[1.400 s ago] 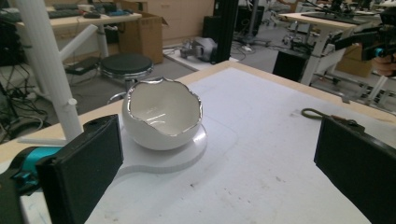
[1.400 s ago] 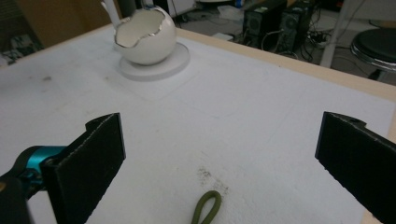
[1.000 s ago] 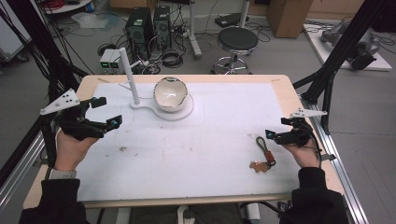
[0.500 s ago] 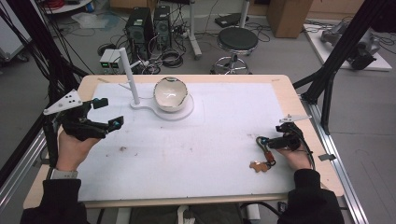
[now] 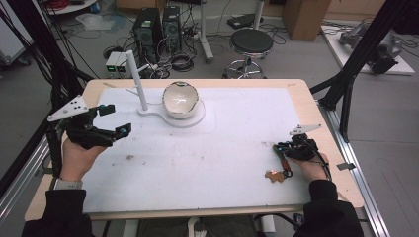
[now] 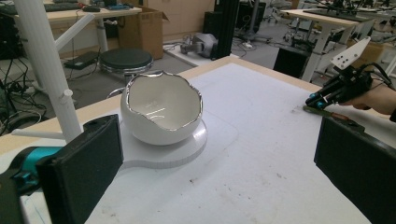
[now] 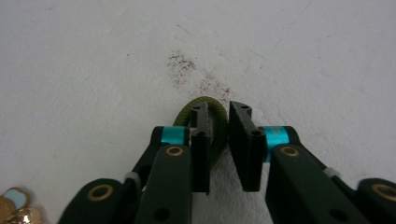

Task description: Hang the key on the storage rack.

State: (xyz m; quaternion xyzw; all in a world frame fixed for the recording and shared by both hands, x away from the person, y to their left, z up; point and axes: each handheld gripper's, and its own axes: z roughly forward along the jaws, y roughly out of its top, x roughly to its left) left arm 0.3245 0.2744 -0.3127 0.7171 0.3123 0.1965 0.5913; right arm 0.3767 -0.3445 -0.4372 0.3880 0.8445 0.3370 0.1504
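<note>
Right gripper point(image 7: 219, 140) at the mat's point(image 5: 237, 148) right edge, jaws nearly together around an olive cord loop point(image 7: 215, 109), seemingly pinching it; gold charm point(image 5: 273, 175) lies nearby. Left gripper point(image 5: 111, 118) hovers spread wide near the eggshell-shaped bowl point(image 6: 161, 112).

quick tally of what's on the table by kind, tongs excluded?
Eggshell-shaped white bowl: 1
White stand with upright post: 1
Keychain, olive cord loop with gold charm: 1
Total: 3
</note>
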